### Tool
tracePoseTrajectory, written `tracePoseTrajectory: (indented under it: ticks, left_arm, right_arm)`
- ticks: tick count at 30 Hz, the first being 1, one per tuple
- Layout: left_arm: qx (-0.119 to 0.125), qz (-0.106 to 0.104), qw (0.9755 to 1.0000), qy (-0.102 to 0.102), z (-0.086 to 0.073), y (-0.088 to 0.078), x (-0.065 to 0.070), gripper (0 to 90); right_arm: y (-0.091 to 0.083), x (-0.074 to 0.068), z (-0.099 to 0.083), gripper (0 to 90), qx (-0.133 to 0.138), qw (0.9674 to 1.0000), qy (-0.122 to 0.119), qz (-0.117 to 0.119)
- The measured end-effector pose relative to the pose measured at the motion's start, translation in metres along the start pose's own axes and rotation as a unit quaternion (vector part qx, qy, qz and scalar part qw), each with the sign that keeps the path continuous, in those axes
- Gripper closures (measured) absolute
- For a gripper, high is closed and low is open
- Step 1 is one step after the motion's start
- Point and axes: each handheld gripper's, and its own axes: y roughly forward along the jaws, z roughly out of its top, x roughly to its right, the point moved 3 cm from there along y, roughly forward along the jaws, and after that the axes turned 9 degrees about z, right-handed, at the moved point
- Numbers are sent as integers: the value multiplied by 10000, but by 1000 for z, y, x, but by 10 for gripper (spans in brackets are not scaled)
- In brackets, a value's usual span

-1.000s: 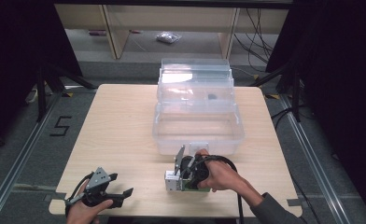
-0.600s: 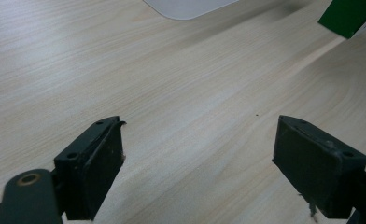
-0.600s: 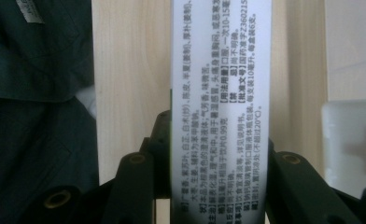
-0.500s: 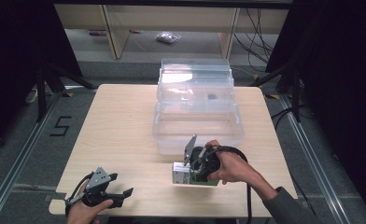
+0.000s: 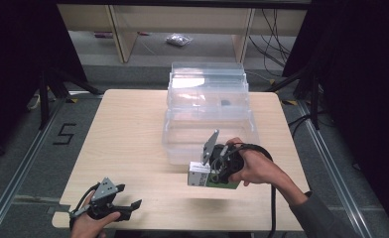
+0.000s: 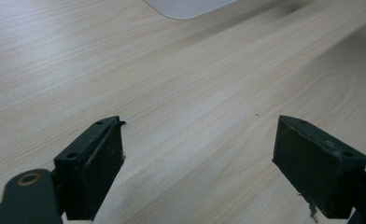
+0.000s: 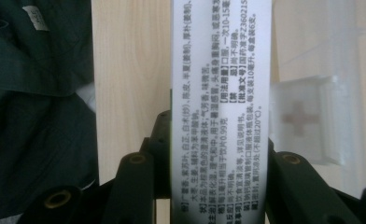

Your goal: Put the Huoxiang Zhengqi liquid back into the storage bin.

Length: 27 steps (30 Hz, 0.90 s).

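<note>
Medicine box [image 5: 206, 175], white with a green side and printed text, is clamped between the jaws of the right gripper [image 5: 213, 171] and held above the wooden table [image 5: 128, 129], just in front of a clear plastic storage bin [image 5: 207, 116]. The left gripper [image 5: 128, 206] is kept at the table's near-left corner, jaws spread wide with nothing between them.

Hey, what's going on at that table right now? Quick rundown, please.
Right gripper shut on the medicine box, near the clear bin. Left gripper open, at the table edge. Nothing in the way.
</note>
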Motion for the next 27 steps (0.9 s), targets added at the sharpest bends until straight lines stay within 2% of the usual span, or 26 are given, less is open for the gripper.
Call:
tracePoseTrajectory:
  ticks: [1,2,4,5,6,7,8,9,10,11,12,14,15,16,17,18,20,21,22,23,24,27]
  left_arm:
    - [0,3,10000,5,0,0,0,154]
    - [-15,7,10000,-6,0,0,0,154]
    - [-22,12,10000,-12,0,0,0,154]
    - [-24,15,10000,-15,0,0,0,154]
    - [-23,16,10000,-12,0,0,0,154]
    - [-11,5,10000,-12,0,0,0,154]
    - [-7,5,10000,-3,0,0,0,154]
    - [-24,14,10000,-3,0,0,0,154]
    - [-20,11,10000,-6,0,0,0,155]
    - [-20,11,10000,-15,0,0,0,154]
    - [-20,11,10000,-15,0,0,0,154]
    - [-17,3,10000,-8,0,0,0,154]
    - [-20,8,10000,-5,0,0,0,154]
    - [-21,8,10000,-13,0,0,0,154]
    - [-20,11,10000,-12,0,0,0,154]
    - [-23,8,10000,-3,0,0,0,154]
    - [-23,23,10000,-12,0,0,0,154]
    - [-24,8,10000,-13,0,0,0,154]
    - [-28,6,10000,-5,0,1,0,154]
    - [-27,0,10000,5,0,1,0,154]
    - [-14,-2,10000,2,0,1,0,154]
    - [-26,22,10000,-18,0,0,0,154]
  right_arm:
    - [-4,-3,-1,649,-35,9997,233,-36]
    - [-7,0,0,650,-5,10000,26,-30]
    - [-12,0,0,650,-24,9999,62,-79]
    - [-14,2,1,650,-18,9999,-96,-62]
    - [-16,2,0,650,-21,9999,-16,-109]
    - [-19,4,1,650,-17,9999,-130,-99]
    - [-22,2,0,650,-34,9999,76,-90]
    - [-24,6,1,650,23,9999,-129,-84]
    - [-28,3,0,650,-57,9998,187,-105]
    - [-30,4,0,650,-44,9997,212,-97]
    - [-32,9,0,650,6,9999,-86,-120]
    - [-36,8,0,650,33,9999,-3,-118]
    - [-38,10,1,650,42,9999,-102,-109]
    - [-43,11,0,650,33,9999,-73,-150]
    - [-48,10,-1,650,-26,9997,197,-158]
    - [-50,12,0,650,-35,9998,110,-158]
    - [-55,14,-1,650,-46,9996,134,-232]
    - [-58,15,-1,650,-35,9995,227,-236]
    - [-59,19,-1,650,-12,9997,69,-238]
    - [-60,18,-2,650,-41,9994,240,-246]
    - [-62,19,-2,650,-52,9993,274,-266]
    - [-64,28,-2,650,-99,9993,195,-293]
